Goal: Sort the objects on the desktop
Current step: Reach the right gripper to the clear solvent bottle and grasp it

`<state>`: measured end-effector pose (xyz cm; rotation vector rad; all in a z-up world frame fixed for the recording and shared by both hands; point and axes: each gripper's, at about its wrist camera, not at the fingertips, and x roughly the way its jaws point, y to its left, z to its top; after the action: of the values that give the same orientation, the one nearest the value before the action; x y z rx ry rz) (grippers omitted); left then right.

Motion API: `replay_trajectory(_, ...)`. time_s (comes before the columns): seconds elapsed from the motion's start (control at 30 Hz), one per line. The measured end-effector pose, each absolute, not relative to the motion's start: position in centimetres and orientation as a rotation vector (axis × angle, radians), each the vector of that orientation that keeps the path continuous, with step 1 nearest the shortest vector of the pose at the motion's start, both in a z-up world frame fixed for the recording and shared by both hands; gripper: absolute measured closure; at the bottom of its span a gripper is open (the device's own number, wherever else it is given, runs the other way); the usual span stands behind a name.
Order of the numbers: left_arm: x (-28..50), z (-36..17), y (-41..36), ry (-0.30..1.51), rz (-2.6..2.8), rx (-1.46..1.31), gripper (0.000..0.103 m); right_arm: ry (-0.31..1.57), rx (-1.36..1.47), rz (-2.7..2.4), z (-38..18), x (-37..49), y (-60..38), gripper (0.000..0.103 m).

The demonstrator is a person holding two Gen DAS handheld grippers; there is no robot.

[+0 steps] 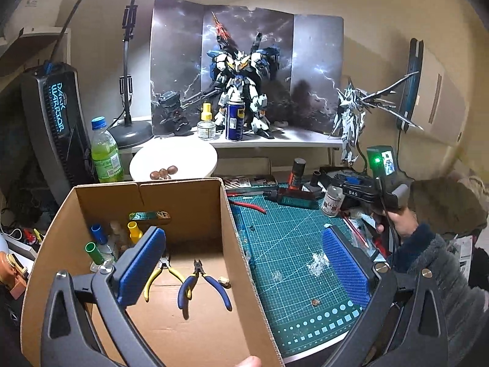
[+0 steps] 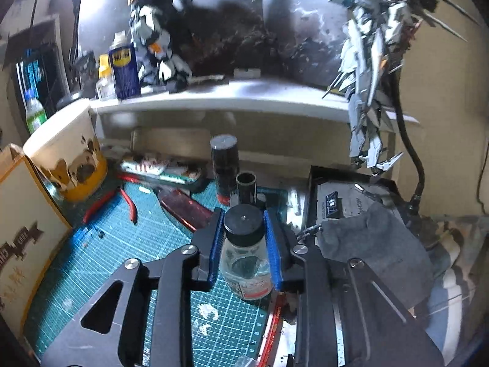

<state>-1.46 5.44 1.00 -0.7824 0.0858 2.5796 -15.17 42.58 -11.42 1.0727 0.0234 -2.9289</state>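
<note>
A small clear glass bottle [image 2: 244,263] with a black cap stands on the green cutting mat [image 2: 101,253]. My right gripper [image 2: 244,214] is shut on it, a blue pad against each side of it. In the left wrist view the same bottle [image 1: 331,203] shows at the right beside a hand [image 1: 400,223]. My left gripper [image 1: 243,235] is wide open and holds nothing. Its left finger hangs over the open cardboard box [image 1: 146,183] and its right finger over the mat. Inside the box lie blue-handled cutters [image 1: 201,284], yellow-handled pliers [image 1: 159,275] and several small bottles with coloured caps [image 1: 101,235].
Red-handled nippers [image 2: 122,202], a black spray can [image 2: 224,165] and a short black tube [image 2: 246,188] sit just beyond the bottle. A grey pouch [image 2: 376,244] lies to its right. Behind are a white bowl [image 1: 195,156], a green drink bottle [image 1: 105,153] and a shelf with model robots and a blue can [image 1: 234,119].
</note>
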Motion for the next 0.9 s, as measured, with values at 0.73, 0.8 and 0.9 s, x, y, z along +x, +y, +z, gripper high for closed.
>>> replay_trajectory(0.73, -1.6, 0.6, 5.4, 0.078, 2.574, -0.811, 0.000, -0.014, 0.977, -2.924, -10.0, -14.2, 41.6, 0.080)
replay_trajectory(0.8, -1.4, 0.8, 5.3, 0.074, 2.575, -0.806, 0.000, 0.013, 0.945, -2.906, -9.2, -13.5, 40.9, 0.080)
replay_trajectory(0.9, -1.0, 1.0, 5.1, 0.068, 2.577, -0.796, 0.000, 0.052, 0.902, -2.858, -7.6, -12.0, 39.2, 0.080)
